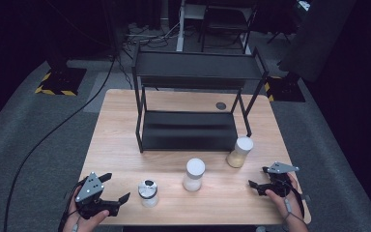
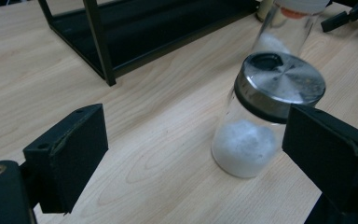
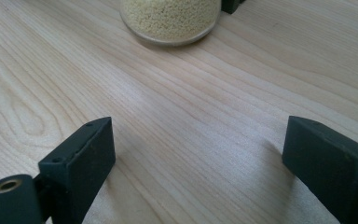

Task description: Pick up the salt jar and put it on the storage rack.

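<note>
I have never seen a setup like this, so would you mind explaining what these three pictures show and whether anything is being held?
A person sits at a wooden table holding a hand-operated two-jaw tool in each hand. The high view looks down from above: the left gripper is at lower left, the right gripper at lower right. The other two pictures come from cameras riding on those grippers, looking out between their black jaws.

On the table stand a black two-tier rack and three jars: a metal-lidded jar of white powder near the left gripper, a white-lidded jar in the middle, and a jar of yellow grains ahead of the right gripper.

Nothing is held; both grippers are open.
</note>
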### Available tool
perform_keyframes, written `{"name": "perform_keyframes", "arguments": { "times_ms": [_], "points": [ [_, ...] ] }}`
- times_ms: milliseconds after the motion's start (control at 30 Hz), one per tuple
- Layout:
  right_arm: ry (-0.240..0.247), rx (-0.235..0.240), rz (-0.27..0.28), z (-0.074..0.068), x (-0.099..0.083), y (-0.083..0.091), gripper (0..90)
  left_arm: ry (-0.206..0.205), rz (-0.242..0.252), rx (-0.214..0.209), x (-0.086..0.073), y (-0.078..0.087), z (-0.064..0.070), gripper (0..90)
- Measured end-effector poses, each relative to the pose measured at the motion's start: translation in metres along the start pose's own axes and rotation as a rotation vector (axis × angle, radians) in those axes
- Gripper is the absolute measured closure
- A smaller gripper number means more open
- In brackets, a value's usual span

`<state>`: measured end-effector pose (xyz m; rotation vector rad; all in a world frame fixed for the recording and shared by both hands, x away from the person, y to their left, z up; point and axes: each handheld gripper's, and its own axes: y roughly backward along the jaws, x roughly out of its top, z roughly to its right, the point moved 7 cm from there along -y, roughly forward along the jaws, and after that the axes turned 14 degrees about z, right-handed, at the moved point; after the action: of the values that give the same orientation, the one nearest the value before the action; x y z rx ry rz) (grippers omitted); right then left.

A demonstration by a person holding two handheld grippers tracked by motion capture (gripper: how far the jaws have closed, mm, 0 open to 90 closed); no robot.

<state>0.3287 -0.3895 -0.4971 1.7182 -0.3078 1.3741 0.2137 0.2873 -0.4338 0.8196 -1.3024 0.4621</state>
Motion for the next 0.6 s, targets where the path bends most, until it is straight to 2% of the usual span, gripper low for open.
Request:
{"name": "perform_keyframes", "arguments": {
  "times_ms": [67,233,333,600],
  "points": [
    [0.0,0.0,0.0,0.0,0.0,0.0,9.4,0.001,0.021,-0.008,0.004,0.002,0.003,6.2],
    [-0.001,-0.001,0.0,0.0,0.0,0.0,9.3,-0.004,0.037,-0.006,0.009,0.004,0.007,6.2],
    [-0.001,-0.001,0.0,0.0,0.0,0.0,9.4,-0.001,0.054,-0.022,0.011,0.003,0.01,6.2],
    [-0.003,-0.004,0.0,0.0,0.0,0.0,9.4,-0.002,0.07,-0.058,0.016,-0.009,0.017,6.0]
  ]
}}
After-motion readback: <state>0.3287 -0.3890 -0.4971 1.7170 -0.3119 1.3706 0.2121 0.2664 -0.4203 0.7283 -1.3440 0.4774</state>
